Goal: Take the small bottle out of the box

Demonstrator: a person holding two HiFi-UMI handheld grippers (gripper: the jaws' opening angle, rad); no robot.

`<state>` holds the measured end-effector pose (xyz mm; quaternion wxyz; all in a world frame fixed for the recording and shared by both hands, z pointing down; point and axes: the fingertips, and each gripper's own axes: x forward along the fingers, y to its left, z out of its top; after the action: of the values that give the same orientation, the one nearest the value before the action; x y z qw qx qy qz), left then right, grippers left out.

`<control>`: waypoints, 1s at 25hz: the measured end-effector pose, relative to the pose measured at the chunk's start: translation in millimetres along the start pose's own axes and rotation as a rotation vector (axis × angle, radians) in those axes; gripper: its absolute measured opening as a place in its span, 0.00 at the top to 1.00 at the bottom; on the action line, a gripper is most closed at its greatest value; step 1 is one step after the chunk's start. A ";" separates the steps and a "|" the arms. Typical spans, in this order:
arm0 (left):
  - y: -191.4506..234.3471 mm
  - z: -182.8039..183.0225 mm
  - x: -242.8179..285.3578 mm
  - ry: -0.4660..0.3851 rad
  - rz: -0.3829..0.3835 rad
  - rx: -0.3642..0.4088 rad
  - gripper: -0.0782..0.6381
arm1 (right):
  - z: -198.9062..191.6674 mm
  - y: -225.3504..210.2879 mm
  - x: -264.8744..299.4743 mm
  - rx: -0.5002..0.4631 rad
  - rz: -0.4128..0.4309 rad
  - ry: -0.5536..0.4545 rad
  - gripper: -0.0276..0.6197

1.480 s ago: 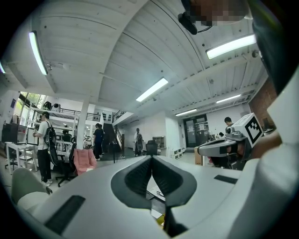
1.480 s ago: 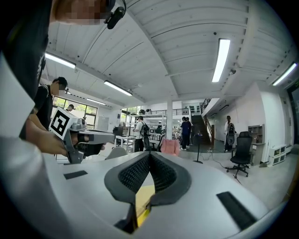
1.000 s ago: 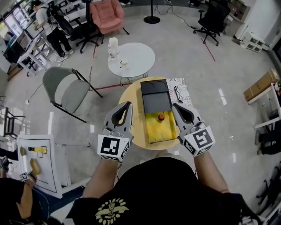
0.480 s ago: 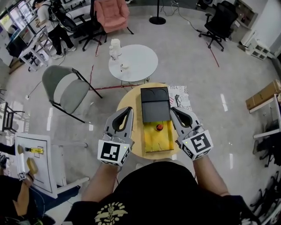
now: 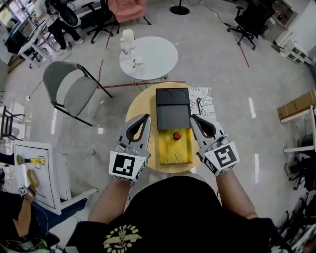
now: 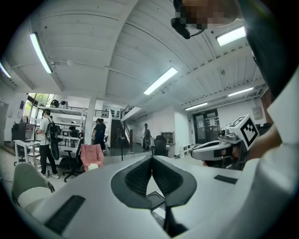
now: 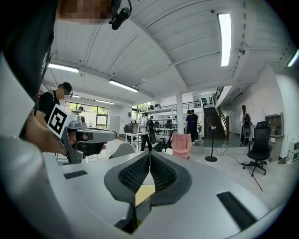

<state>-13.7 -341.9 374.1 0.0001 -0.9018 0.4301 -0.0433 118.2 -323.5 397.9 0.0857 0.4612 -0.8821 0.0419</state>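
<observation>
The box lies mid round table, with bare tabletop along both its long sides and grey floor beyond. The small bottle sits in the box's open yellow half. The left gripper is left of the box and the right gripper right of it, both with jaws pressed together and empty

I look down on a pale grey polished floor marked with patches of glare. A round white table stands beyond the round pale wooden surface, and a grey folding chair is off to the left of it. Farther out I make out a pink armchair and a black office chair. Overhead runs a white ribbed ceiling with long strip lights. A dark staircase rises at the back, and tall windows let daylight in.
</observation>
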 end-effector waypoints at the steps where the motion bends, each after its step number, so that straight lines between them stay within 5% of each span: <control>1: -0.7 -2.5 1.2 0.001 -0.004 0.002 0.87 | -3.8 -0.7 0.9 0.007 0.003 0.003 0.93; 25: -16.0 -79.9 3.2 0.121 -0.040 -0.034 0.87 | -111.3 16.6 8.7 -0.006 0.052 0.171 0.83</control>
<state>-5.6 -331.3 454.5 -0.0421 -0.9059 0.4117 -0.0904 112.3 -304.1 508.9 0.1610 0.4327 -0.8834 0.0809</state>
